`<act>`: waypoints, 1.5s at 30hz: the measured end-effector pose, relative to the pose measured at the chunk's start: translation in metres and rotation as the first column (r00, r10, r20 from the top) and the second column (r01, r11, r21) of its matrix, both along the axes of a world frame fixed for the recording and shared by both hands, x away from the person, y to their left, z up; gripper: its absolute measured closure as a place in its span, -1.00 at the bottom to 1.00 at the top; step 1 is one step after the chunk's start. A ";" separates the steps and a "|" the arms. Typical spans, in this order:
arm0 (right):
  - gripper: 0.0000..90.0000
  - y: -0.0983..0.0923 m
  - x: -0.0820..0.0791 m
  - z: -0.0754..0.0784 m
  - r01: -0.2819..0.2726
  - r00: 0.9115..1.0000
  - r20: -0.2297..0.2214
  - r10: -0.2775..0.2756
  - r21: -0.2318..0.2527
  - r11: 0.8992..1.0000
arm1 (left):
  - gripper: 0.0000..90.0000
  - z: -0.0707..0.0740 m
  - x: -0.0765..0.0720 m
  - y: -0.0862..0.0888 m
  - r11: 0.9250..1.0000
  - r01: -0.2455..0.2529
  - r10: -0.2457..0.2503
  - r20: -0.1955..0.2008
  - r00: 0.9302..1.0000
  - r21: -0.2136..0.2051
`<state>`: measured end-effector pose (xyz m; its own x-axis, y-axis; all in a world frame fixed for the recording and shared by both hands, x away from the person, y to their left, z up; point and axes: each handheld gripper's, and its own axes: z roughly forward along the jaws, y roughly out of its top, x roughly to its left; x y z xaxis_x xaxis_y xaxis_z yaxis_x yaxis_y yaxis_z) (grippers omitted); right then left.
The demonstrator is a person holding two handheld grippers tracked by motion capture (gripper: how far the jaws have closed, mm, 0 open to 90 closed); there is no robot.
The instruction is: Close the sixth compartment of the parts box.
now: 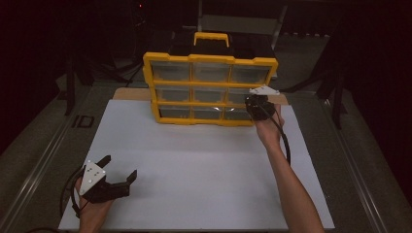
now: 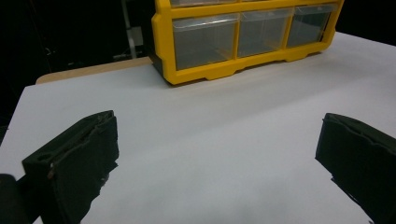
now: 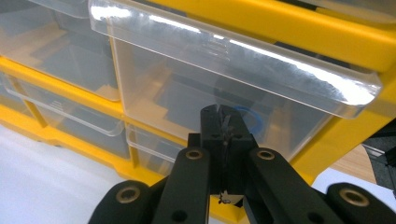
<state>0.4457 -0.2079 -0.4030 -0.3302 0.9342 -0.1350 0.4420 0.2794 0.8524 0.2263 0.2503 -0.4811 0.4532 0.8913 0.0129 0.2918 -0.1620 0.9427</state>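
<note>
Yellow drawer cabinet (image 1: 210, 87) standing upright at far edge of white table (image 1: 194, 165), three rows of three clear drawers, black-and-yellow handle on top. Right gripper (image 1: 256, 103) up against right-hand column of cabinet front, at about middle row; jaws pressed fully together, nothing visibly clamped between them. In right gripper view, closed tips (image 3: 224, 122) poised against clear front of one drawer (image 3: 224, 93), below its projecting lip; contact with plastic probable but not confirmed. Small blue ring (image 3: 250, 119) visible inside drawer just behind tips. Left gripper (image 1: 116, 174) resting low on near left of table, well apart from cabinet, jaws spread wide and empty; same spread confirmed in left gripper view (image 2: 215, 154). Risks as judged: closed tips likely to slip off smooth, glossy drawer front if pushed or hooked at wrong angle; lip not caught, so any pull liable to miss. Cabinet unbraced, left gripper too distant to steady it; a firm pull on upper-side drawer could slide or tip whole unit forward. Drawer yanked clear of frame could spill contents onto table.
</note>
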 end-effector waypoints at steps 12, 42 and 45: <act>1.00 0.003 0.007 -0.002 -0.005 1.000 -0.003 0.005 0.000 1.000 | -1.00 0.000 0.001 0.000 1.000 0.003 -0.003 -0.003 1.000 0.000; 0.99 -0.001 -0.006 -0.001 -0.025 1.000 -0.001 0.025 -0.019 1.000 | -1.00 0.000 0.000 0.001 1.000 0.001 -0.001 0.002 1.000 0.003; 0.99 -0.002 -0.011 0.001 -0.038 0.999 0.008 0.038 -0.035 0.999 | -1.00 0.000 0.000 0.000 1.000 0.001 -0.001 0.001 1.000 0.001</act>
